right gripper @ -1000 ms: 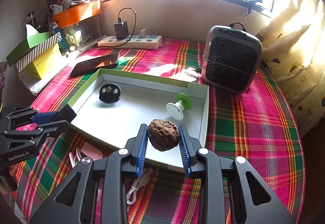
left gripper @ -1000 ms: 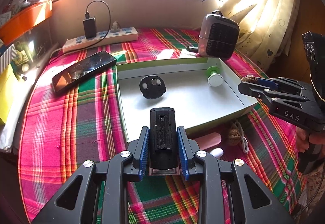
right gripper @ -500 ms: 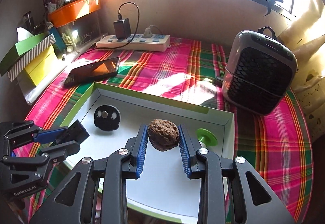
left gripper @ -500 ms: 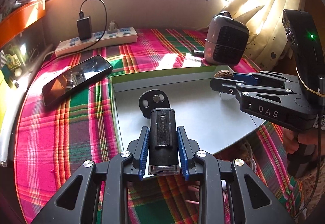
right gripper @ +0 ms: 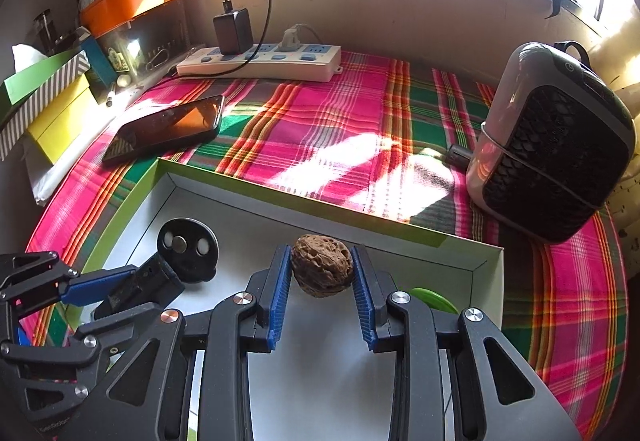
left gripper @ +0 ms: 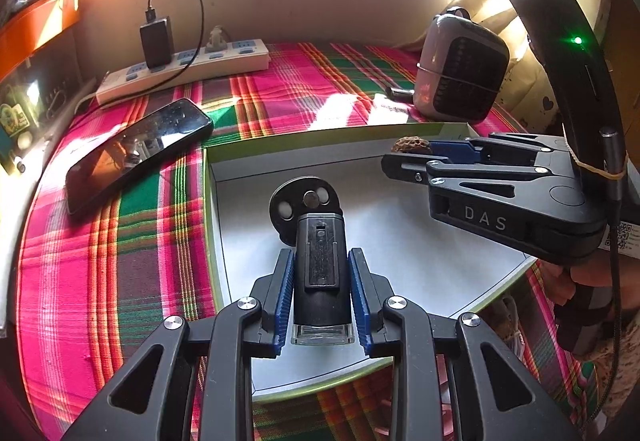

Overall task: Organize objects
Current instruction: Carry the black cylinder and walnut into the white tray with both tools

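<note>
My left gripper [left gripper: 322,265] is shut on a small black bottle-shaped object with a clear base [left gripper: 320,273], held over the white tray with a green rim [left gripper: 400,249]. A round black disc with metal studs [left gripper: 306,201] lies in the tray just beyond it. My right gripper [right gripper: 322,261] is shut on a brown wrinkled walnut [right gripper: 322,269] above the tray's [right gripper: 486,269] far side. A green-topped knob [right gripper: 434,299] shows partly behind the right finger. In the left wrist view the right gripper [left gripper: 404,155] reaches in from the right with the walnut [left gripper: 412,143].
A black phone [left gripper: 136,153] lies left of the tray on the plaid cloth. A white power strip [right gripper: 260,61] with a charger sits by the back wall. A grey heater [right gripper: 552,161] stands at the right. Boxes [right gripper: 48,113] are stacked at the far left.
Both grippers have moved forward and down over the tray, each keeping its object. The right gripper has come further into the left wrist view, over the tray's right part.
</note>
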A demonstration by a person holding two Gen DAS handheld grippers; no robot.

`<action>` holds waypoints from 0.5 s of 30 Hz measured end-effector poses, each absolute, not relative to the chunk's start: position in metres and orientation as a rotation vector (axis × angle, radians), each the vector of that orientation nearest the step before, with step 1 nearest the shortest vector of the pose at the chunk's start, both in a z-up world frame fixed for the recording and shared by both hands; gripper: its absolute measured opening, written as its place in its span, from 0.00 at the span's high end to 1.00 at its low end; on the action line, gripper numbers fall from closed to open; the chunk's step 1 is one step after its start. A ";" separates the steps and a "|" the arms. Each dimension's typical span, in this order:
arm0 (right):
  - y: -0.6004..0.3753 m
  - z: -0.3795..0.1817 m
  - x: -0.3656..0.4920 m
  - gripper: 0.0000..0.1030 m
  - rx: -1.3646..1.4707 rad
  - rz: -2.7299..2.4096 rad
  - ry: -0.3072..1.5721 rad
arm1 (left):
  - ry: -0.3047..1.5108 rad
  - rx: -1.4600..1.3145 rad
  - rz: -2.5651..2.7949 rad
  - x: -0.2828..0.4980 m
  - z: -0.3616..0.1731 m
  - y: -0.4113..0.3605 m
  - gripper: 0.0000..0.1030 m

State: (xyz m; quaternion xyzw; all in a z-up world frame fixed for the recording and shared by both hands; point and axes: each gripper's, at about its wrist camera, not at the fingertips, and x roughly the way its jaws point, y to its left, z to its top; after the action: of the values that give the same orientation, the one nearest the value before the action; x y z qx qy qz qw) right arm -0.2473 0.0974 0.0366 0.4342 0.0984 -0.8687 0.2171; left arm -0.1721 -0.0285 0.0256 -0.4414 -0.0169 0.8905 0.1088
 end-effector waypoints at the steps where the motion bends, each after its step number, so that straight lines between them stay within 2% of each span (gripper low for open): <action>1: 0.096 0.036 -0.248 0.70 1.204 -2.405 0.275 | -0.055 -1.304 2.617 -0.173 0.024 -0.029 0.76; 15: 0.089 0.030 -0.254 0.69 1.237 -2.404 0.316 | -0.065 -1.303 2.623 -0.177 0.022 -0.028 0.76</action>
State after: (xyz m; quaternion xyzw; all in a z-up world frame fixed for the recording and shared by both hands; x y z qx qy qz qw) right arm -0.2537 0.0889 0.0296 0.4444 0.1136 -0.8638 0.2085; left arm -0.1773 -0.0284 0.0221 -0.4423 -0.0222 0.8903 0.1057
